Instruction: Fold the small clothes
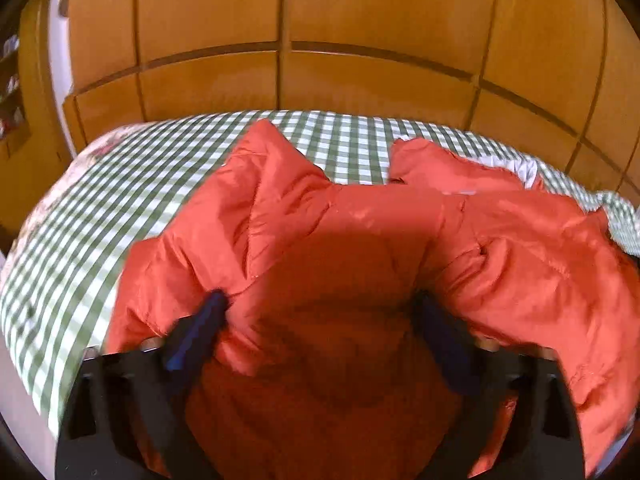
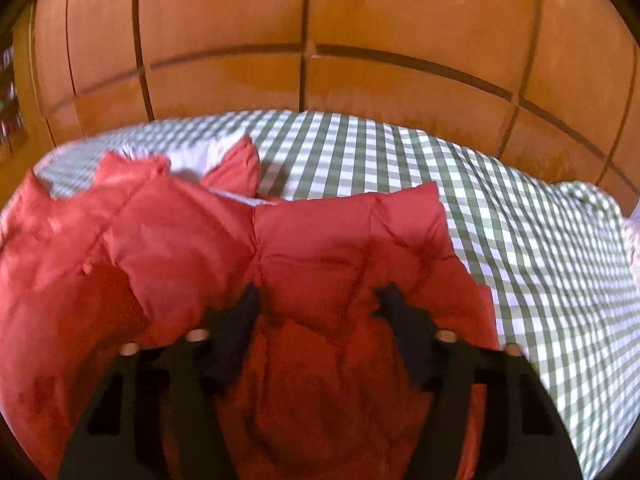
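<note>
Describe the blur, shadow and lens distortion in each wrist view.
Left wrist view: motion blur smears the checked bedcover at left; the left hand-held gripper shadows the red jacket. Right wrist view: blur softens the jacket's left side. Both: fisheye bows the wooden wardrobe panels.

Your left gripper (image 1: 320, 300) has its jaws spread wide, both dark fingers (image 1: 200, 328) angled inward and pressing down. Your right gripper (image 2: 316, 300) matches it, jaws parted, fingers (image 2: 240, 320) pointing forward and down, a little blurred
</note>
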A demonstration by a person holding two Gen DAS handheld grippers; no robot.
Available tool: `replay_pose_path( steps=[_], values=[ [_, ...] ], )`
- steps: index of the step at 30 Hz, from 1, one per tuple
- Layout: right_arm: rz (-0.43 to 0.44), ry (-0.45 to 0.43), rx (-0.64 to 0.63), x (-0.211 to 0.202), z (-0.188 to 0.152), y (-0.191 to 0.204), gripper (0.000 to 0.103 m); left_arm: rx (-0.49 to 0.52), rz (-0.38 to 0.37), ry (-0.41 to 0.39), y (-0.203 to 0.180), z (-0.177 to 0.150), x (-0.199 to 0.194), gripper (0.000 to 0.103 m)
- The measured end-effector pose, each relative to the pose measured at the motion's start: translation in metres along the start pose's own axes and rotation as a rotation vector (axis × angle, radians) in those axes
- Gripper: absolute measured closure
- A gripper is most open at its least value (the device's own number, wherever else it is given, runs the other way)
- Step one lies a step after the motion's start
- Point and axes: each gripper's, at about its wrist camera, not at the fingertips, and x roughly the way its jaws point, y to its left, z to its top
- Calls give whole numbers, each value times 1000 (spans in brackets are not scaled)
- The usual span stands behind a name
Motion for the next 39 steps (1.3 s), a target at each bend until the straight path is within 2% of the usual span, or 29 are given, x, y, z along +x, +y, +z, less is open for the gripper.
replay_pose_path(
  steps=[1, 2, 4, 5, 8, 11, 15, 18, 20, 21, 22, 23, 24, 25, 28, 30, 32, 33, 34, 35, 39],
  values=[
    [-17, 5, -35, 2, 2, 7, 77, 6, -20, 11, -3, 2, 3, 45],
    [-33, 5, -63, 2, 3, 11, 93, 1, -35, 17, -4, 6, 3, 69],
    [-80, -8, -122, 0, 7, 17, 102, -4, -57, 35, -6, 18, -1, 88],
    [-87, -27, -116, -4, 10, 16, 102, -17, -57, 24, -5, 23, -5, 93],
    [-89, -68, -13, -5, 17, -3, 103, -87, -49, -9, 8, 33, -6, 94],
    [-102, -37, 30, 19, 12, -13, 103, -97, -22, 28, 13, 26, 20, 94],
    [-98, -36, 36, 33, 7, -13, 103, 32, 34, 2, -6, 8, 38, 87],
    [-94, -42, 36, 33, 4, -13, 103, 23, 13, -2, -2, 5, 34, 79],
    [-75, -57, 55, 31, 0, -17, 102, -54, 8, 14, 7, 4, 19, 61],
    [-66, -66, 65, 30, -1, -19, 102, -110, -11, -4, 10, 4, 6, 54],
    [-63, -68, 70, 30, 0, -19, 102, -138, -31, -31, 11, 4, -4, 36],
    [-62, -71, 74, 29, 0, -20, 102, -159, -45, -84, 8, 3, -19, 23],
    [-64, -72, 72, 29, 0, -19, 102, -151, -50, -139, 1, 3, -34, 21],
    [-69, -73, 69, 30, 1, -18, 102, -133, -54, -156, -5, 5, -39, 21],
    [-78, -74, 62, 30, 2, -16, 102, -18, -105, -162, -33, 17, -40, 19],
    [-76, -76, 64, 30, 1, -16, 102, 40, -97, -143, -47, 20, -28, 19],
    [-72, -78, 68, 29, 1, -17, 102, 80, 18, -58, -53, 23, 8, 17],
    [-67, -79, 71, 29, 1, -18, 102, 78, 25, -17, -49, 23, 22, 12],
    [-61, -80, 76, 29, 0, -19, 102, 50, -18, 14, -41, 19, 38, 7],
    [-52, -80, 85, 28, 1, -21, 102, 13, -67, 7, -32, 17, 44, 6],
    [-36, -81, 90, 26, 0, -22, 102, 32, -71, 6, -32, 14, 36, 6]
  ],
)
